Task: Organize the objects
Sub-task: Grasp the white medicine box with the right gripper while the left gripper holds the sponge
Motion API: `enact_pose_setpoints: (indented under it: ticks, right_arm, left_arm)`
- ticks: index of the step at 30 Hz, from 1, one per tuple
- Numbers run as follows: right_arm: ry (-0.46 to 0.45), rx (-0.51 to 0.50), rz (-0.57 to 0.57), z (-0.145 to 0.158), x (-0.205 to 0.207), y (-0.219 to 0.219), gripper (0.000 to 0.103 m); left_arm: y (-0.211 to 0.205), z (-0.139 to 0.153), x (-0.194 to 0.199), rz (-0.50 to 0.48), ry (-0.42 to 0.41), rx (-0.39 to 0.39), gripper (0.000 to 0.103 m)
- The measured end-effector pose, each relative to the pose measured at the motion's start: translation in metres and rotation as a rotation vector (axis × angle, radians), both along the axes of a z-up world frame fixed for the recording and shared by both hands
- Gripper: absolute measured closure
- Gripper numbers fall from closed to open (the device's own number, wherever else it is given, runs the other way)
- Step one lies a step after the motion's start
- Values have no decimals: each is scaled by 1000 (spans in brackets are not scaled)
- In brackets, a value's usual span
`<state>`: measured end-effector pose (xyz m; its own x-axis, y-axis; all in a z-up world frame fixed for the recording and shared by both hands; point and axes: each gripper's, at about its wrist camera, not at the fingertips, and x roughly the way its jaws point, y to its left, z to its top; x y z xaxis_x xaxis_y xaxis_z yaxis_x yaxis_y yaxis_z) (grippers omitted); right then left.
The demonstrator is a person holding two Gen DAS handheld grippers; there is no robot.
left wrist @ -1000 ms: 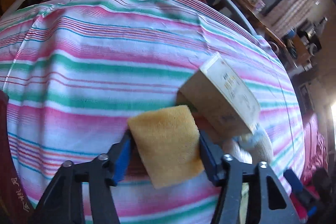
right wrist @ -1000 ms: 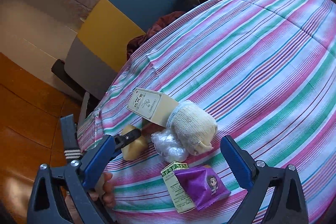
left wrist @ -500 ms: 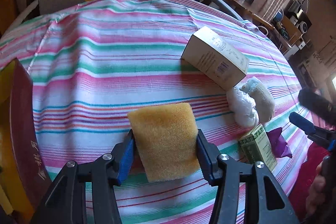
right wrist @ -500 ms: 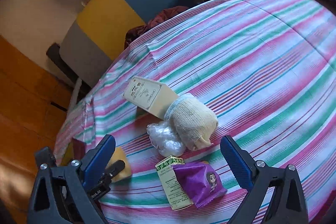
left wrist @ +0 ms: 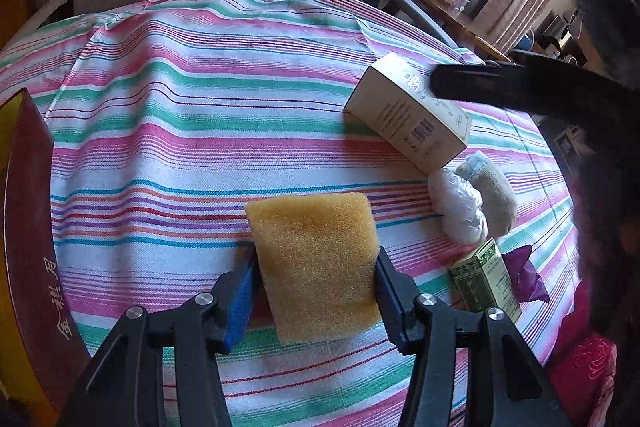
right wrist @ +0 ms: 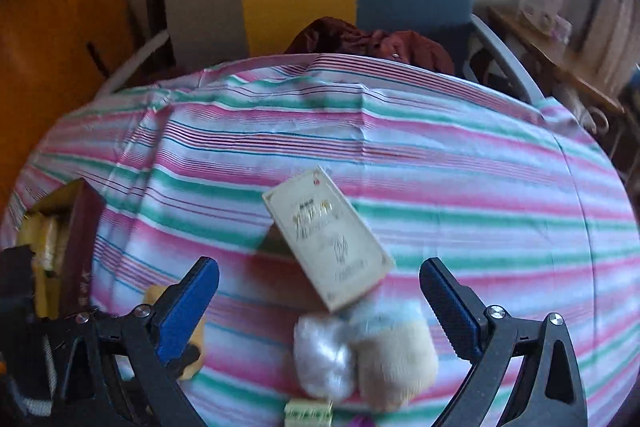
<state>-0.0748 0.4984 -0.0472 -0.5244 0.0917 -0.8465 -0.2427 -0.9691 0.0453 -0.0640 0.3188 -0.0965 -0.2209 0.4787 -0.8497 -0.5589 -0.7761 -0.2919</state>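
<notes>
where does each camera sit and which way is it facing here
Left wrist: on the left gripper, angled down over the striped tablecloth toward the three-colour chair; its jaws clamp the yellow foam sponge, and part of the right gripper's dark frame crosses top right.
Right wrist: on the right gripper, angled down at the tablecloth and same chair; open blue-padded jaws frame the cream cardboard box.
Shared: box, white plastic bundle, beige knitted roll, dark red box at left.
</notes>
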Motion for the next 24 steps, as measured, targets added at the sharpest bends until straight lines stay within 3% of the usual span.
enact_pose_setpoints:
  ticks: [6,7,8,9,10,13,20,24]
  right_arm:
    - [-108,63,41,-34,-56,-1,2]
    - [-123,64,42,-42,-62,-2,8]
    - [-142,61,50,-51,-66,-4,33]
    - [-161,73,49,-57,-68,-5,48]
    - [-175,66,45,-63,-69,-6,52]
    - [-136,37,22,-59,-65,-4,52]
    - [-15,-44,-17,-16,-34,-2,52]
    - [39,-90,-28,5,-4,-10,52]
  left_arm:
    - [-2,-2,-3,13,-22,23,48]
    - [-5,-2,-2,12,-23,25,48]
    - [-5,-2,-2,11,-23,27,48]
    - [-5,-3,-2,11,-24,30,48]
    - [-5,-3,-2,12,-25,33,48]
    - [-6,-3,-3,8,-20,33,48]
    - [-7,-1,0,6,-21,36,51]
    - [-12,12,10,0,37,17,52]
